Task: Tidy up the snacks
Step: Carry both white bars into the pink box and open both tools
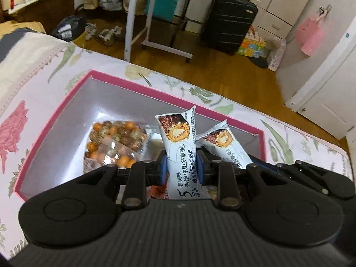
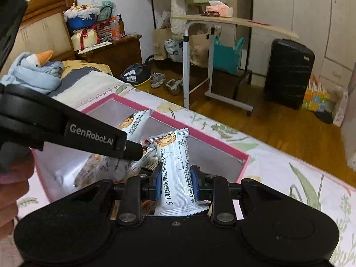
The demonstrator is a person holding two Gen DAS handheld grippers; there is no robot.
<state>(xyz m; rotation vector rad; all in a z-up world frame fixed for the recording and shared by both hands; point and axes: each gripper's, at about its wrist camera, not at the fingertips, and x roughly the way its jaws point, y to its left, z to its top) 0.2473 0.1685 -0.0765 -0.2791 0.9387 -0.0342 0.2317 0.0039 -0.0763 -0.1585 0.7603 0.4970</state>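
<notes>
pink box (image 1: 142, 84) open-topped, nut packet (image 1: 115, 142) inside

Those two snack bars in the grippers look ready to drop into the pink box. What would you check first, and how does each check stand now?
1. Left gripper clamped on its snack bar: ok, blue pads press both sides.
2. Right gripper clamped on the second snack bar: ok.
3. Both bars over the pink box, not the bedspread: ok.
4. Free floor in the box: ok on the left side; the middle holds a nut bag and other packets.
5. The two grippers clear of each other: cannot tell, they are very close in the right wrist view.
6. Box sitting flat: cannot tell.
</notes>
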